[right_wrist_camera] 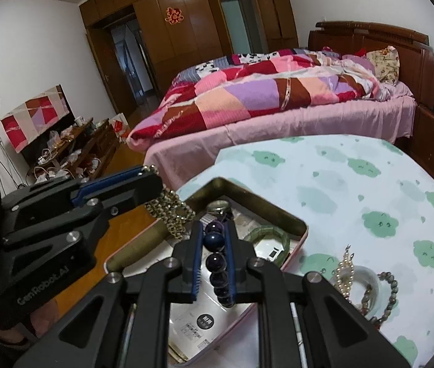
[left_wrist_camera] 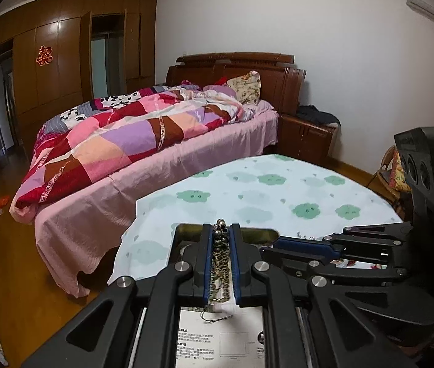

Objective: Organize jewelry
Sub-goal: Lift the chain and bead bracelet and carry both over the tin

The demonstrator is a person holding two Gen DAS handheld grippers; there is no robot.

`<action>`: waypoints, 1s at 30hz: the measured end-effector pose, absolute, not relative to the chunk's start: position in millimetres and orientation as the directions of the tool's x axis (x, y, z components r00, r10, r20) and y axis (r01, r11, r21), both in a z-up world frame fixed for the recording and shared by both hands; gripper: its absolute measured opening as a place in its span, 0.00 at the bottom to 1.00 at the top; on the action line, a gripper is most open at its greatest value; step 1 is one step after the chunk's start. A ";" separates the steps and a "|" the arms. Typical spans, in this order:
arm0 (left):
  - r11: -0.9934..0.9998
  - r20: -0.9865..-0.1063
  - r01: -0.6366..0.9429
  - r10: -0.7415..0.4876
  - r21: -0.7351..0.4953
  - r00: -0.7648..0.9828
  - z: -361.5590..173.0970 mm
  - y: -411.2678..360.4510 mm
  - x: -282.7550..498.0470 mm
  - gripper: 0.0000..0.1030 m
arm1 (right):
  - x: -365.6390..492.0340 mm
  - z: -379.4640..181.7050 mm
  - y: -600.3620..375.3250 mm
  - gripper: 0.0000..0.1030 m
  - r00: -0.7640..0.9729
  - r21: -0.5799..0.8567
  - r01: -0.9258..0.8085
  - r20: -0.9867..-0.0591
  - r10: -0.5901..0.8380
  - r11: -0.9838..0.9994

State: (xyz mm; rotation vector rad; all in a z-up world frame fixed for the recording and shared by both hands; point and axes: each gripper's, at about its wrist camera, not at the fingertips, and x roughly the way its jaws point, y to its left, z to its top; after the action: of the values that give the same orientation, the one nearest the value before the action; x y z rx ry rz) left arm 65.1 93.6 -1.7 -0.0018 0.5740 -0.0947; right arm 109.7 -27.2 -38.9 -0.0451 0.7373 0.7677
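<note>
My left gripper (left_wrist_camera: pixel 220 230) is shut on a gold-coloured chain bracelet (left_wrist_camera: pixel 220 263) that runs up between the blue pads, with dark metal beads at the tips. In the right wrist view the left gripper (right_wrist_camera: pixel 152 174) comes in from the left, and the chain (right_wrist_camera: pixel 171 211) hangs over the corner of an open tin box (right_wrist_camera: pixel 281 214). My right gripper (right_wrist_camera: pixel 214 225) is shut on a string of dark purple beads (right_wrist_camera: pixel 215 260) above the box. In the box lie a watch (right_wrist_camera: pixel 218 207) and a green bangle (right_wrist_camera: pixel 266 236). The right gripper (left_wrist_camera: pixel 267 247) shows side-on in the left wrist view.
The box stands on a round table (right_wrist_camera: pixel 355 190) covered with a pale cloth with green clouds. A white dish (right_wrist_camera: pixel 367 279) on the right holds a pearl strand (right_wrist_camera: pixel 347 273) and a grey-green bead bracelet (right_wrist_camera: pixel 390 288). A bed (left_wrist_camera: pixel 155 159) stands beyond the table.
</note>
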 end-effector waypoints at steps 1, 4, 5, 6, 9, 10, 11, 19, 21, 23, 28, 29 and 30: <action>0.996 -0.547 0.087 -0.088 -0.028 0.833 -3.6 94.3 66.7 0.09 | 110.6 -41.1 -25.9 0.16 0.482 0.221 -0.644 -0.626 0.613 0.732; 0.997 -0.562 0.080 -0.078 -0.021 0.823 -9.8 97.4 70.6 0.09 | 111.4 -46.2 -22.5 0.16 0.470 0.225 -0.643 -0.638 0.610 0.732; 0.997 -0.566 0.076 -0.073 -0.018 0.821 -11.3 97.7 71.5 0.09 | 111.3 -47.7 -21.2 0.16 0.467 0.223 -0.644 -0.642 0.607 0.732; 0.997 -0.568 0.074 -0.070 -0.017 0.820 -12.5 97.9 72.3 0.09 | 112.0 -49.5 -20.0 0.16 0.466 0.221 -0.644 -0.646 0.605 0.732; 0.997 -0.580 0.071 -0.061 -0.005 0.812 -18.1 96.5 75.6 0.09 | 112.1 -54.2 -17.0 0.16 0.465 0.216 -0.643 -0.652 0.598 0.735; 0.998 -0.587 0.071 -0.057 0.000 0.808 -21.1 96.1 77.5 0.09 | 112.7 -55.5 -15.7 0.16 0.465 0.215 -0.642 -0.654 0.596 0.736; 0.998 -0.591 0.070 -0.057 0.000 0.805 -22.9 95.8 79.0 0.09 | 113.0 -56.8 -15.4 0.16 0.467 0.212 -0.640 -0.656 0.593 0.739; 0.996 -0.638 0.070 -0.024 0.046 0.770 -46.2 92.5 91.1 0.09 | 125.7 -77.9 -24.7 0.16 0.473 0.229 -0.588 -0.681 0.559 0.776; 0.996 -0.646 0.074 -0.020 0.055 0.763 -50.3 91.3 93.2 0.09 | 127.1 -83.5 -27.7 0.16 0.469 0.238 -0.578 -0.686 0.556 0.781; 0.995 -0.654 0.072 -0.010 0.068 0.756 -54.5 90.5 95.1 0.09 | 127.1 -86.7 -29.0 0.16 0.471 0.234 -0.573 -0.690 0.549 0.786; 0.993 -0.671 0.067 0.013 0.093 0.742 -63.1 90.3 99.4 0.09 | 124.3 -87.3 -28.5 0.16 0.481 0.227 -0.580 -0.679 0.554 0.783; 0.994 -0.674 0.065 0.014 0.092 0.739 -64.6 90.5 100.1 0.09 | 123.2 -87.5 -28.3 0.16 0.481 0.228 -0.582 -0.677 0.557 0.780; 0.993 -0.676 0.065 0.015 0.094 0.737 -65.6 90.6 100.4 0.09 | 123.8 -89.7 -27.8 0.16 0.478 0.230 -0.583 -0.678 0.558 0.779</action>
State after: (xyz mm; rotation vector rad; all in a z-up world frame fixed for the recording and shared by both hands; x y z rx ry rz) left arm 100.4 90.6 -65.6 0.1138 0.7420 -0.0273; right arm 123.8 -27.8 -89.7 -0.0338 0.8149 0.6964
